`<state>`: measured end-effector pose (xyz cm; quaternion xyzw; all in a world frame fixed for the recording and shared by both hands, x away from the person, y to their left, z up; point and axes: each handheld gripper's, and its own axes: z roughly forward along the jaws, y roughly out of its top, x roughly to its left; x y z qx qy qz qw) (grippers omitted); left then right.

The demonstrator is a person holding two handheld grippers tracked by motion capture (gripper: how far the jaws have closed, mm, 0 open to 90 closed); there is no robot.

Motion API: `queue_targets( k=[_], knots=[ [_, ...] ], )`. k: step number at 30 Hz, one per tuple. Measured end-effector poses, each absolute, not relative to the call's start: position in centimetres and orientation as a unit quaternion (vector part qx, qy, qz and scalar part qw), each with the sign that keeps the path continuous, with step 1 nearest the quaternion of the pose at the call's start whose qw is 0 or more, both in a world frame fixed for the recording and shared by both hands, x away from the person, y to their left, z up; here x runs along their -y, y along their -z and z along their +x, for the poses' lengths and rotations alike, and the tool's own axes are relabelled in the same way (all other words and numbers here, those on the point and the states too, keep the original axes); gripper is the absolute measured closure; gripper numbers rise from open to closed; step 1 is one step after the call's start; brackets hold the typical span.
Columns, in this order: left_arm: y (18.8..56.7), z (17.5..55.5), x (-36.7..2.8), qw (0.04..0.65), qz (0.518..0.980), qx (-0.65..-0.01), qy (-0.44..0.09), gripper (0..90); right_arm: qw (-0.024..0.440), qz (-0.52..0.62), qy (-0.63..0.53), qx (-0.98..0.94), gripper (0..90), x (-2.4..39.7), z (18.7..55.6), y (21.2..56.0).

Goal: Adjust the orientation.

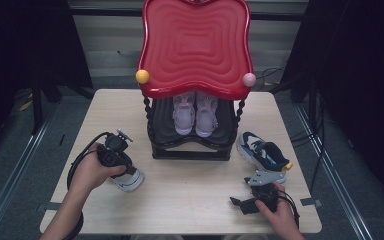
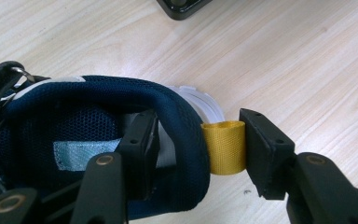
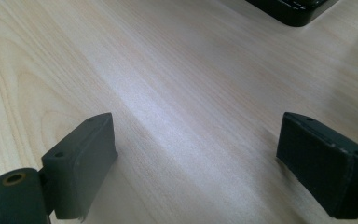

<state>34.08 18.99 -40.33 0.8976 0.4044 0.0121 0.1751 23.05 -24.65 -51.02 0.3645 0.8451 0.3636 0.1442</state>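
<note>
A navy sneaker (image 2: 74, 116) with a white sole (image 1: 130, 180) lies on the wooden table (image 1: 190, 195) at the front left. My left gripper (image 2: 198, 135) straddles its heel: one jaw is inside the shoe against the lining, the other presses the yellow pull loop (image 2: 223, 147) from outside. In the high view the left gripper (image 1: 125, 170) sits in a hand over that shoe. Its matching sneaker (image 1: 262, 152) lies at the right, beside the rack. My right gripper (image 1: 238, 204) rests low at the front right, open, with bare wood between its jaws (image 3: 196, 140).
A black shoe rack (image 1: 192, 145) with a red wavy top (image 1: 196, 45) stands at the table's middle back. A pair of pink sneakers (image 1: 195, 116) sits on its lower shelf. A corner of the rack's base (image 3: 298, 11) lies ahead of my right gripper.
</note>
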Motion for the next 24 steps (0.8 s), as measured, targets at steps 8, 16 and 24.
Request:
queue_targets(
  k=[8,16,24],
  knots=[
    [40.8,34.7,-19.1,0.158,0.898,-0.412,0.006,55.0,0.144,0.364,-0.364,-0.845,10.8,24.7,23.0,51.0],
    [41.5,35.0,-18.8,0.148,0.897,-0.415,0.022,59.9,0.144,0.364,-0.364,-0.845,10.9,24.7,23.0,51.0],
    [41.7,35.1,-18.4,0.128,0.899,-0.418,0.023,62.6,0.144,0.364,-0.364,-0.845,10.9,24.7,23.0,51.0]
  ],
)
